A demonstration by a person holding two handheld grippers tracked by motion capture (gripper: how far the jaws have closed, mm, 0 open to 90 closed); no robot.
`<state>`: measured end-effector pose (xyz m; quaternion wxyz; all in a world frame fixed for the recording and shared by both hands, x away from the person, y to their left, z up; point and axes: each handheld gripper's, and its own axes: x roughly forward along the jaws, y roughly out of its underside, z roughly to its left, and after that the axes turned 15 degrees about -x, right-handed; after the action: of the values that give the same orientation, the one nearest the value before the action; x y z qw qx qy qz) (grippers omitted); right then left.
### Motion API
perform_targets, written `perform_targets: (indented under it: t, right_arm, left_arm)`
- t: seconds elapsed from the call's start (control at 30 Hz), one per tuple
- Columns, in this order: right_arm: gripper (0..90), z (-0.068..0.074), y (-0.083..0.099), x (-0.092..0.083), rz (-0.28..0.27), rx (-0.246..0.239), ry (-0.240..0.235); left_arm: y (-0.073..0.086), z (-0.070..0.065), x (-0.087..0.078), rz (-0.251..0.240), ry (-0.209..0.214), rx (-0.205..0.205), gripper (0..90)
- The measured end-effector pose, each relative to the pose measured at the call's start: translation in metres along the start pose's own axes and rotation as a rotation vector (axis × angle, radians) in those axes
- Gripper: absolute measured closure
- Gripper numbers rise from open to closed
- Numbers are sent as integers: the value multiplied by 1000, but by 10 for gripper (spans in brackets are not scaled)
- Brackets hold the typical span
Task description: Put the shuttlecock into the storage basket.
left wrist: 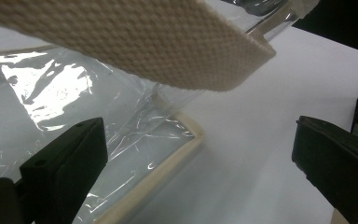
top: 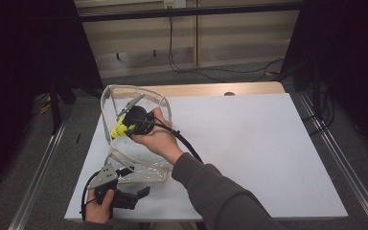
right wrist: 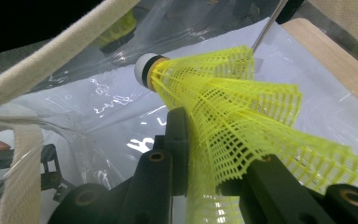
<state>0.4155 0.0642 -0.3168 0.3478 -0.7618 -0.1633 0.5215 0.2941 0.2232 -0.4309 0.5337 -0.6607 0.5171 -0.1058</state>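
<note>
We see the right gripper [top: 124, 125], jaws pinching a yellow plastic mesh shuttlecock [right wrist: 242, 121], inside a clear plastic bag with cream webbing straps [top: 139, 165] on the white surface [top: 249, 143]. A strap [left wrist: 135, 42] hangs before the left gripper [left wrist: 200, 163], jaws spread beside the bag's corner.

The clear bag [top: 139, 158] and its strap [left wrist: 135, 42] crowd the table's [top: 249, 143] left; the right lies open.
</note>
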Motion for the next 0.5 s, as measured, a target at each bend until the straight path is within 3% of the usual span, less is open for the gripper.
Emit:
perform_targets:
  t: [0.5]
  right_arm:
    - [781,1,2,12,42,-2,-7]
  left_arm:
    - [0,1,0,1,0,0,31]
